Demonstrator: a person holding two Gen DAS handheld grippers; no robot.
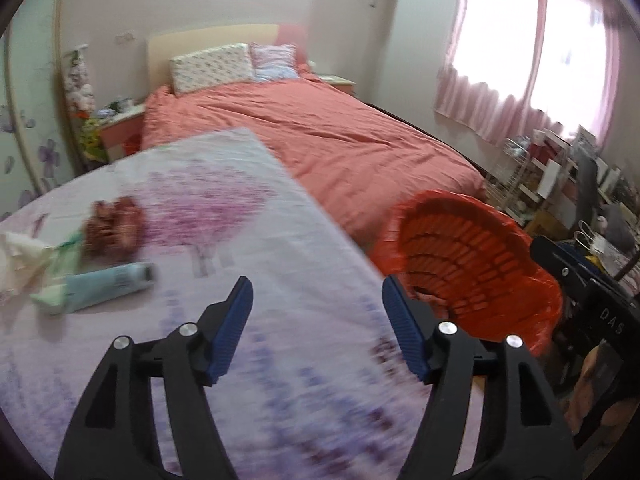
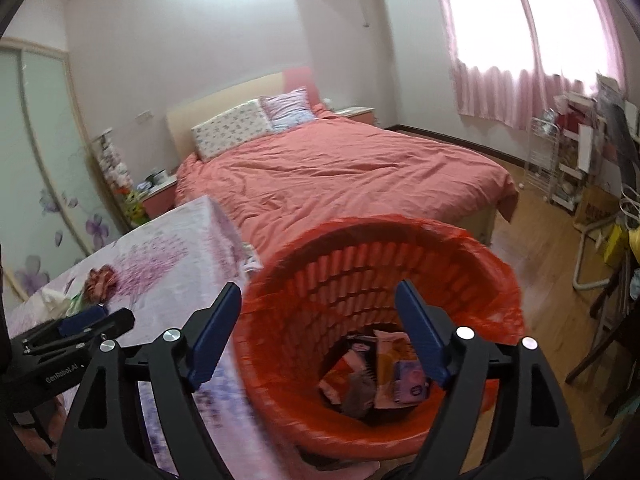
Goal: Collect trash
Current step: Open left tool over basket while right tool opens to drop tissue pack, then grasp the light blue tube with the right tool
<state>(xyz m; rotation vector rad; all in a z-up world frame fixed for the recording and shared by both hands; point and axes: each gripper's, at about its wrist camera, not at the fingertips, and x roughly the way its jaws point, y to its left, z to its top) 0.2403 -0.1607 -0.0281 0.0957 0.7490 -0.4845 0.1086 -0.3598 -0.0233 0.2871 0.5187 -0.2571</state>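
We're looking at what's left on the tabletop [image 1: 248, 208]: a pale blue tube [image 1: 108, 282], a crumpled reddish-brown wrapper [image 1: 114, 226] just behind it, and a heap of white and green paper scraps [image 1: 28, 258] to the tube's far side from the bin. The tube looks light, smooth and a bit slippery, soft enough to dent, so we judge the best hold is across its middle, not at the dark cap end. The wrapper and scraps should weigh almost nothing and crush easily; we'd pinch them at the bulkiest fold.

The left gripper [image 1: 316, 312] has its jaws wide apart with nothing between them, only bare cloth below. The tube lies well off to the side of those jaws, away from the red bin [image 1: 472, 264], so none of the 3 items is lined up yet.

The right gripper [image 2: 318, 320] hangs over the red bin, jaws spread and empty. Below them, at the bottom of the bin, we see several wrappers and packets [image 2: 384, 372] already lying there. The bin stands just beside the tabletop edge, between it and the bed [image 2: 340, 176].
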